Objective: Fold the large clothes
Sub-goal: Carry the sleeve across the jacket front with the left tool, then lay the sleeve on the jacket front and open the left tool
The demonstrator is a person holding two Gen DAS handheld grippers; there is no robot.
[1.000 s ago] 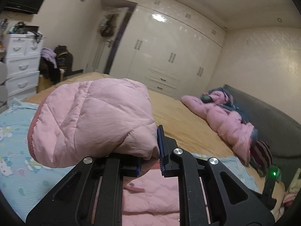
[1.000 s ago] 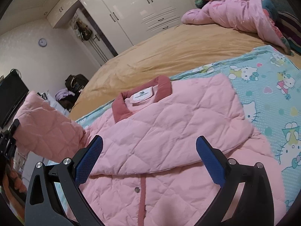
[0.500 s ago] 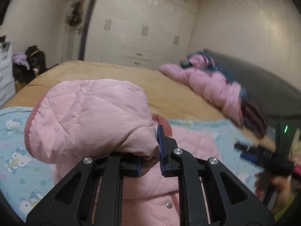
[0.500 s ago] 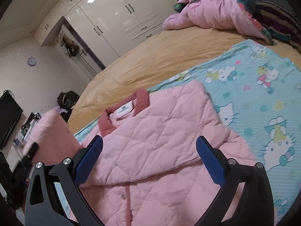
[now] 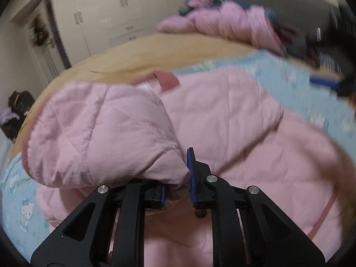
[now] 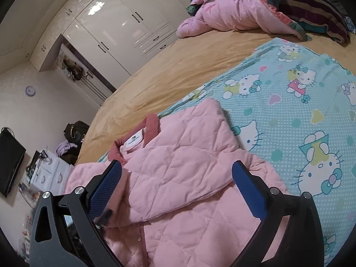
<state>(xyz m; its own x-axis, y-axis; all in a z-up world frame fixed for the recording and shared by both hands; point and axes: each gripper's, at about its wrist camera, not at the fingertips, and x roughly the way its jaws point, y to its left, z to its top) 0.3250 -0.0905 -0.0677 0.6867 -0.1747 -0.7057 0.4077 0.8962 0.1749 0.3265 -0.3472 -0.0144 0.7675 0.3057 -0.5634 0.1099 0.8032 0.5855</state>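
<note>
A pink quilted jacket lies face up on the bed, its dark pink collar toward the far side and its right side folded over the front. My left gripper pinches the jacket's other sleeve and carries it low over the jacket body. Its jaws are just starting to open, with sleeve fabric still between the pads. My right gripper hovers open over the chest of the jacket with nothing between its fingers. The left wrist view is blurred by motion.
The jacket rests on a light blue cartoon-cat sheet spread over a tan bedspread. A heap of pink bedding and clothes lies at the bed's far end. White wardrobes and a white dresser line the walls.
My left gripper has swung the sleeve down and across from beside the bed to low over the jacket body, rolling as it went. The right gripper drifted sideways and stays open.
</note>
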